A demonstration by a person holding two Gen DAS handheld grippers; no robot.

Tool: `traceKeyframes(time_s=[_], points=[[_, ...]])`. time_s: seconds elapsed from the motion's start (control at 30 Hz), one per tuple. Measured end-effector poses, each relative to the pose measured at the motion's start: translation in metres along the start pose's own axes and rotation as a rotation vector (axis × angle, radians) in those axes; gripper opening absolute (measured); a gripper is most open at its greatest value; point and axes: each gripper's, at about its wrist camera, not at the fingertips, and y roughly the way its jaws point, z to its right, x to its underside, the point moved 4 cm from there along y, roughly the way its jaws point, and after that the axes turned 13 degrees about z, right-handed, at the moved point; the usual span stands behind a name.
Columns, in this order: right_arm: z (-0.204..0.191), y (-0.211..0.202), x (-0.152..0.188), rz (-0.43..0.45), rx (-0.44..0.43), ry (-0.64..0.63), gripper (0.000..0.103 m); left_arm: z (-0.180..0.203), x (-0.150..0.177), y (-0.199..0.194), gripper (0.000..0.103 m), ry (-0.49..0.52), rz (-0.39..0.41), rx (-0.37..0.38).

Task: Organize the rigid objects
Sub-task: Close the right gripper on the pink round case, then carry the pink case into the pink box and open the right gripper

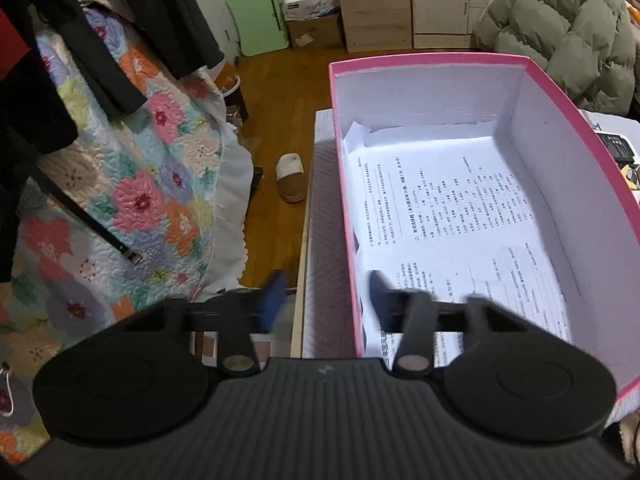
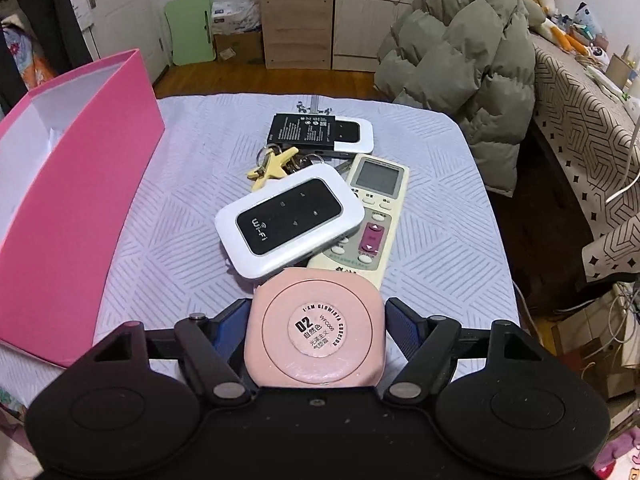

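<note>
A pink box (image 1: 428,58) with white inner walls holds printed paper sheets (image 1: 460,208). My left gripper (image 1: 326,296) straddles the box's near left wall, one finger inside over the paper and the other outside. Its pads stand apart from the wall, so it is open. In the right wrist view the pink box (image 2: 80,160) stands at the table's left. My right gripper (image 2: 316,328) has a pink square compact (image 2: 316,328) between its pads, which touch both sides. Beyond it lie a white Wi-Fi router (image 2: 288,220), a cream remote (image 2: 372,220), keys with a yellow star (image 2: 274,164) and a second black-and-white device (image 2: 320,132).
The table has a pale patterned cloth (image 2: 168,220). A padded olive jacket (image 2: 460,60) hangs at the far right edge. Left of the table are a floral quilt (image 1: 140,180) and a slipper (image 1: 290,176) on the wooden floor.
</note>
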Motion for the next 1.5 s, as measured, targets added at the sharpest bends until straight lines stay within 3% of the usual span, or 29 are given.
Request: traceKeyframes(time_s=[0.03,0.07,0.27,0.33,0.4,0.53,0.8,0.97,1.17,1.23,1.33,1.5], points=[[0.001,0.000,0.000,-0.009,0.000,0.009,0.079,0.002,0.000,0.001,0.014,0.004,0.007,0.025],[0.002,-0.001,0.001,-0.020,-0.002,0.017,0.079,0.004,0.001,0.003,0.012,0.002,0.016,0.037],[0.010,0.004,0.005,-0.055,-0.022,0.065,0.083,0.006,0.004,0.012,0.011,-0.030,0.060,0.020],[0.012,0.007,0.006,-0.059,-0.030,0.081,0.078,0.005,0.004,0.017,0.011,-0.053,0.073,0.021],[0.015,0.007,0.006,-0.056,-0.035,0.102,0.078,0.006,0.005,0.016,0.003,-0.055,0.106,0.036],[0.024,0.005,0.003,-0.042,-0.054,0.155,0.078,0.008,0.004,0.011,0.003,-0.056,0.167,0.030],[0.020,-0.017,-0.020,0.034,-0.092,0.156,0.078,0.017,0.004,0.009,0.003,-0.005,0.185,0.018],[-0.004,-0.040,-0.053,0.097,-0.194,0.127,0.078,0.021,0.003,0.007,0.003,-0.003,0.212,0.030],[-0.067,-0.065,-0.107,0.170,-0.407,0.035,0.078,0.029,0.005,0.003,0.003,-0.005,0.232,0.045],[-0.092,-0.058,-0.118,0.146,-0.492,0.008,0.078,0.033,0.005,0.000,0.003,-0.009,0.234,0.064],[-0.133,-0.020,-0.132,0.021,-0.580,0.017,0.078,0.041,0.008,-0.002,0.003,-0.033,0.243,0.104],[-0.185,0.058,-0.140,-0.133,-0.530,0.020,0.078,0.048,0.009,-0.004,0.003,-0.044,0.248,0.106]])
